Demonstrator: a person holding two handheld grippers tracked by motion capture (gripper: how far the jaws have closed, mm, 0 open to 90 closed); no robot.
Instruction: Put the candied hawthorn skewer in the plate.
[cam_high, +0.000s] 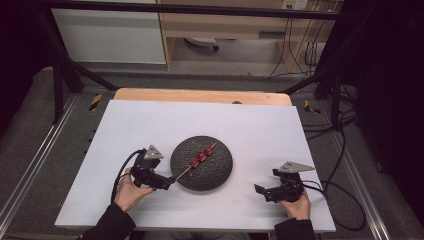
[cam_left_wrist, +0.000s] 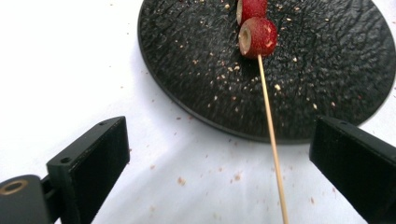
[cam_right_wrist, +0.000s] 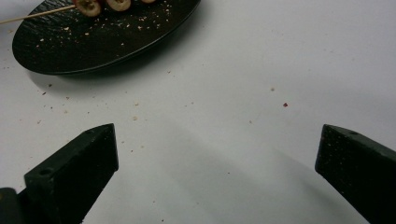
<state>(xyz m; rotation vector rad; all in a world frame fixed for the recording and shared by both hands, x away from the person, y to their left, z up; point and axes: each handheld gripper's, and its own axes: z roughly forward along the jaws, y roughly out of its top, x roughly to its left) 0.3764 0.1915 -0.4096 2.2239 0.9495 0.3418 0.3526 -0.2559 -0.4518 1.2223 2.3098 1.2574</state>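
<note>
Your two hands enter at the bottom of the high view, each holding a claw over the white table (cam_high: 150, 125). At lower left of that frame your left claw (cam_high: 170, 181) sits just beside the near-left edge of the round black plate (cam_high: 220, 170), its jaws spread wide and holding nothing. In the left gripper view the bare end of the wooden skewer (cam_left_wrist: 272, 140) runs down between those two jaws, closer to the one at the right of the frame, and touches neither. The skewer lies slanted across the plate at the middle of the high view, its stick end sticking out past the rim toward your left claw. Three red berries (cam_high: 201, 156) are threaded on the part that rests on the plate. Crumbs are scattered over the plate and the table around it. At lower right of the high view your right claw (cam_high: 260, 190) rests well apart from the plate, jaws wide open and empty, pointing toward the plate.
</note>
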